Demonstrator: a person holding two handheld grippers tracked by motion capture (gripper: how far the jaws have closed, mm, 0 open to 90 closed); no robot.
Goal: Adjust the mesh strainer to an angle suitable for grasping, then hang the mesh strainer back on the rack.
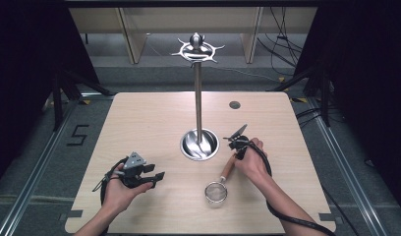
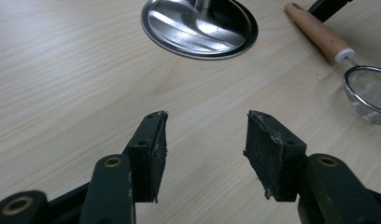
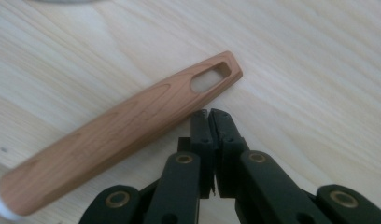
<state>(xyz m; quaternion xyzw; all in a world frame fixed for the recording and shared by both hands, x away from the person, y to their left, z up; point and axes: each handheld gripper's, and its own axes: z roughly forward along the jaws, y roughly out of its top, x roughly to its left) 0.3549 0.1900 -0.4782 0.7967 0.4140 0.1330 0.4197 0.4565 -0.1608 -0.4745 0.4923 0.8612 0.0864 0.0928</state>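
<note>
My left gripper (image 2: 205, 140) hangs over bare table (image 1: 139, 123) — jaws apart. Right gripper (image 3: 210, 116) pinched together, empty, tips just beside the strainer (image 1: 216, 191) handle (image 3: 123, 126) — stand (image 1: 198, 98) behind.

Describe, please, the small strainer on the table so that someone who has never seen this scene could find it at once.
Start at the tall metal stand rising from its round dished base in the middle of the wooden table. Just nearer the person and slightly to the right lies the strainer, beside the right gripper. It alone has a round wire mesh bowl and a tapered wooden handle with a slot at its end.
</note>
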